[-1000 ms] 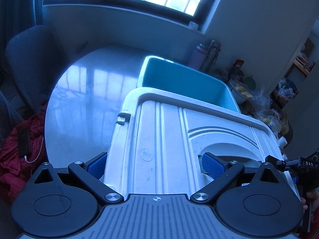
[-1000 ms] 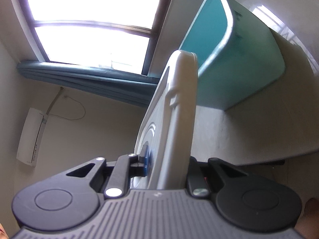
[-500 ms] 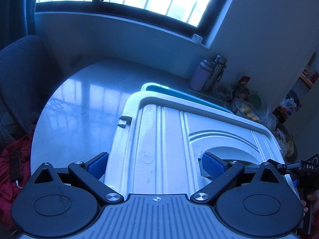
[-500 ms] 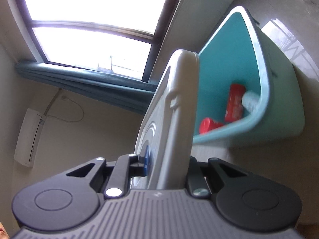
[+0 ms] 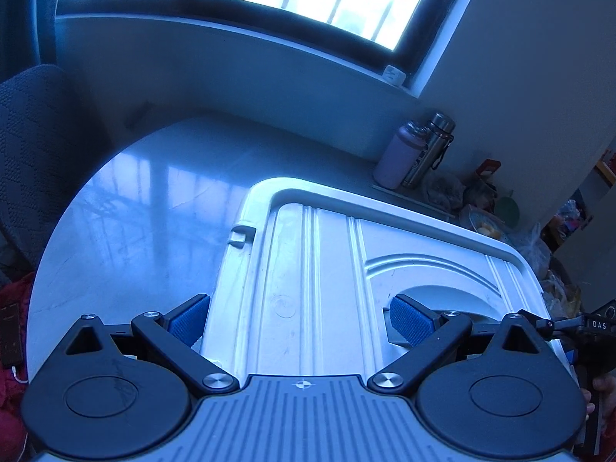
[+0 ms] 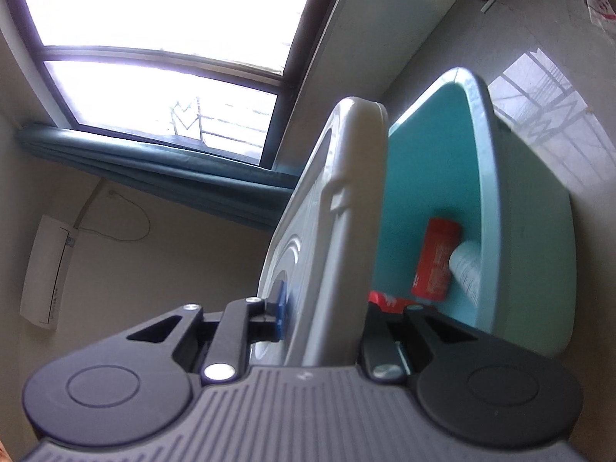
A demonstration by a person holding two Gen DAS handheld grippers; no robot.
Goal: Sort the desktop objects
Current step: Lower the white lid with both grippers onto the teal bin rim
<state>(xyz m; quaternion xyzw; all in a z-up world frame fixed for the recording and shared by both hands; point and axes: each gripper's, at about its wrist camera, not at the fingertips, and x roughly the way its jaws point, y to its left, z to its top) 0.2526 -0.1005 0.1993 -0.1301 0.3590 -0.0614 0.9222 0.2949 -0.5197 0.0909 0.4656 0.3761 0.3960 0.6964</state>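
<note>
While hand-held gripper [image 6: 319, 315] clamps lid [image 6: 346, 200].

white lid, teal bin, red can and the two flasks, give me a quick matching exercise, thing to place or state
Things:
1. white lid
2. teal bin
3. red can
4. two flasks

Places or states:
a. lying inside the bin
b. standing by the wall at the table's far edge
c. gripped by the right tool
d. open-topped, on the table under the lid

Pairs: 1-c, 2-d, 3-a, 4-b
</note>
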